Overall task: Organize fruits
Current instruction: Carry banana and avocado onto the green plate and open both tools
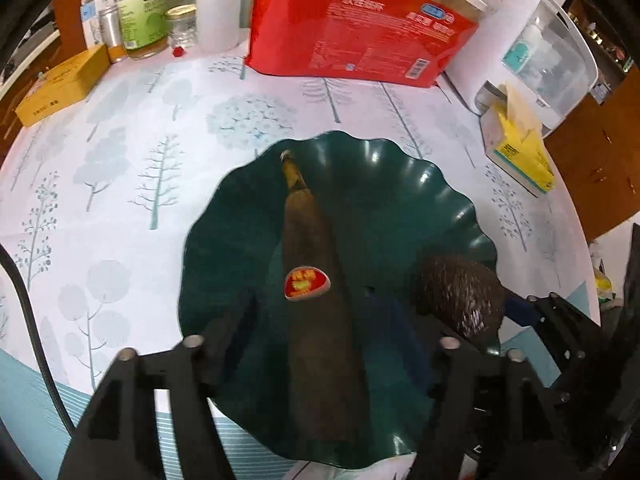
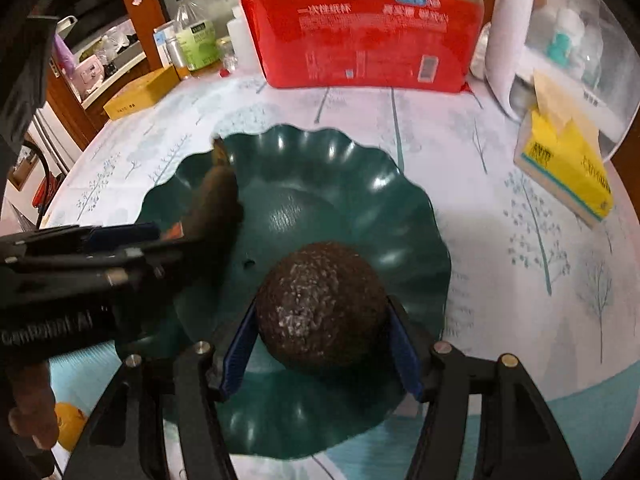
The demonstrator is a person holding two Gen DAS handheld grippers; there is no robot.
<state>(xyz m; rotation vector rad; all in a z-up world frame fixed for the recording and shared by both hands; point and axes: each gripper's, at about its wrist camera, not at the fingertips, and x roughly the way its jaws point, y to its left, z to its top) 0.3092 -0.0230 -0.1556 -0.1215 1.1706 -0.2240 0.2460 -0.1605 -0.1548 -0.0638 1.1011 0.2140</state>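
A dark green scalloped plate [image 1: 400, 184] [image 2: 340, 152] sits on the tree-print tablecloth. A long overripe brown banana [image 1: 316, 312] [image 2: 214, 200] with a red sticker [image 1: 306, 282] lies on the plate between the fingers of my left gripper [image 1: 320, 320]; the jaws stand wide apart on either side of it. My right gripper [image 2: 322, 316] is shut on a dark bumpy avocado [image 2: 324, 308] [image 1: 460, 292] over the plate's near right part. The left gripper shows at the left of the right wrist view [image 2: 120, 256].
A red package of paper cups [image 1: 360, 28] [image 2: 368, 36] stands behind the plate. A yellow tissue box [image 1: 520, 148] [image 2: 568, 160] and a white appliance [image 1: 540, 40] are at the right. Bottles [image 1: 140, 12] and a yellow box [image 1: 64, 84] are at the back left.
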